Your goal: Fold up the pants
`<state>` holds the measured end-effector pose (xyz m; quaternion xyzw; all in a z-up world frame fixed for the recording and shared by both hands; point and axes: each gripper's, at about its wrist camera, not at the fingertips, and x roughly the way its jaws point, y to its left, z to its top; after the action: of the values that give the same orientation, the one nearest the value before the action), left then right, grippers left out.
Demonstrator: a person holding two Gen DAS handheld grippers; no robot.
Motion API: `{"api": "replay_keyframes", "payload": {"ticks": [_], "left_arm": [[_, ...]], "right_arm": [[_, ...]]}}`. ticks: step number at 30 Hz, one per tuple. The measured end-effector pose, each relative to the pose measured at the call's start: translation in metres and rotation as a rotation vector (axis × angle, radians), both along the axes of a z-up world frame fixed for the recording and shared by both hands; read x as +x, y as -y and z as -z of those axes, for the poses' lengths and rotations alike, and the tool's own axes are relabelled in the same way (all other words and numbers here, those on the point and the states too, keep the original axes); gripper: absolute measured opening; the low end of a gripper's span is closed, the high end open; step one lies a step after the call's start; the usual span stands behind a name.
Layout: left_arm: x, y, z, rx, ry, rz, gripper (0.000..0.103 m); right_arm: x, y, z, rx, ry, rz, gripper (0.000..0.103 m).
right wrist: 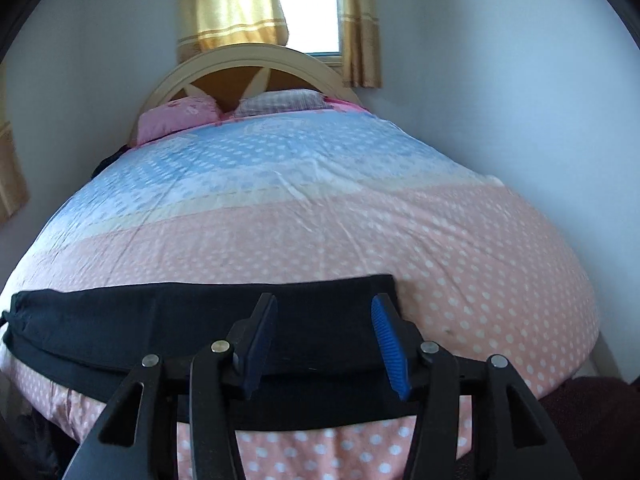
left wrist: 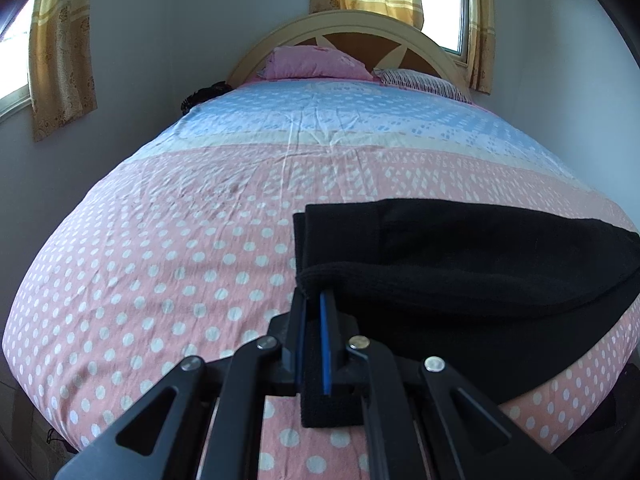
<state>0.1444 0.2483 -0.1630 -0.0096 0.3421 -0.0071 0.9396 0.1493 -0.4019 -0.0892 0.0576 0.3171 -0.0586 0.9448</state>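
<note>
Pants (left wrist: pixel 460 280), black and thick with a soft, fleecy nap, lie folded into a long band across the near end of the bed (left wrist: pixel 160 260). One long side runs close along the bed's near edge. In the left wrist view the band's squared left end sits about midway across the frame, with bare sheet to its left; in the right wrist view its other end stops right of centre, and open sheet runs on to the bed's rounded right side.

The left gripper (left wrist: pixel 314 316) is pinched nearly closed on a doubled layer at the band's left corner; a strip of black cloth shows between its blue pads and hangs below them. The right gripper (right wrist: pixel 324 312) hovers over the band near its right end with jaws spread wide. Its ribbed blue pads (right wrist: pixel 390 344) press on nothing, and the cloth lies flat under them.

Beyond the pants the bed is broad and free: a lightly creased cotton sheet (right wrist: pixel 320 240), pink with white dots nearest, then a pale cream stripe, then blue with white dots. At the far end two pillows (left wrist: pixel 316 64), one pink and one striped, lean on an arched cream headboard (left wrist: pixel 344 24) with brown panels. Pale walls close in on both sides, and gold curtains (left wrist: pixel 60 60) hang at the windows.
</note>
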Motion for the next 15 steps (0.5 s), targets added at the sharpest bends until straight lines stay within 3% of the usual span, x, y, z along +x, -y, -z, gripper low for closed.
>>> {"api": "replay_keyframes", "payload": {"ticks": [4,8,11,15], "left_arm": [[-0.002,0.002,0.003,0.03,-0.002,-0.013,0.007],[-0.005,0.005,0.005,0.053,-0.005,-0.029,0.007],[-0.007,0.006,0.005,0.068,-0.005,-0.034,0.007],[-0.007,0.004,0.005,0.052,0.0,-0.036,0.007]], "right_arm": [[0.023,-0.103,-0.002,-0.09,-0.031,-0.25,0.051],[0.042,-0.213,0.027,-0.134,-0.094,-0.526,0.051],[0.047,-0.272,0.05,-0.168,-0.136,-0.668,0.051],[0.05,-0.309,0.072,-0.2,-0.172,-0.755,0.051]]}}
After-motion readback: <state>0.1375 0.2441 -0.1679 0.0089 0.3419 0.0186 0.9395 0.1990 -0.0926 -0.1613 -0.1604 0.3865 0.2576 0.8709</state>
